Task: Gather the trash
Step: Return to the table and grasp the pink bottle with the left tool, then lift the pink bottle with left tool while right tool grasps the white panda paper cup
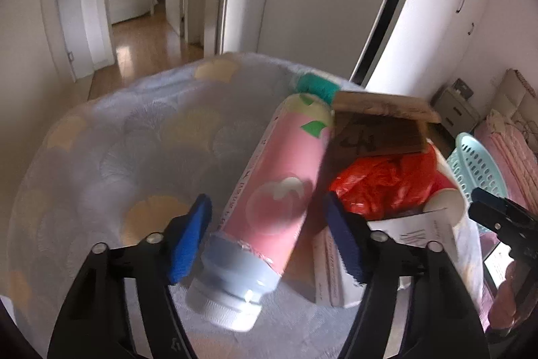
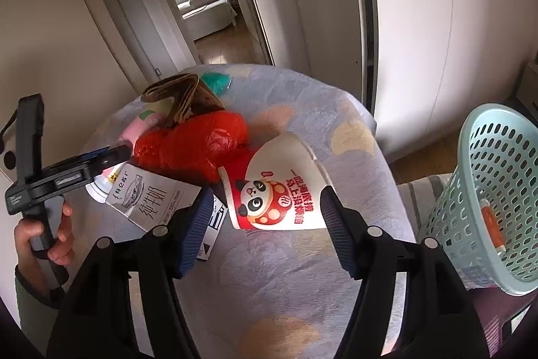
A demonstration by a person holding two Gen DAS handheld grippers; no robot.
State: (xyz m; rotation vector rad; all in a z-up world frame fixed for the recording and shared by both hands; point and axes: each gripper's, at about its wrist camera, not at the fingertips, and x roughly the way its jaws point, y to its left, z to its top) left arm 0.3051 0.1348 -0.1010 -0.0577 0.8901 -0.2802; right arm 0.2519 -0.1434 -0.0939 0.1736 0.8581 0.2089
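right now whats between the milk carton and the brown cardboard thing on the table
The red plastic bag lies between the milk carton and the folded brown cardboard, touching both. The right wrist view shows it best.

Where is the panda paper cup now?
In the right wrist view, the panda paper cup lies on its side between the open right gripper's fingers, beside the red bag.

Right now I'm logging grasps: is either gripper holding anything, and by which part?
Nothing is held. The left gripper is open around the pink bottle near its cap; the right gripper is open around the paper cup.
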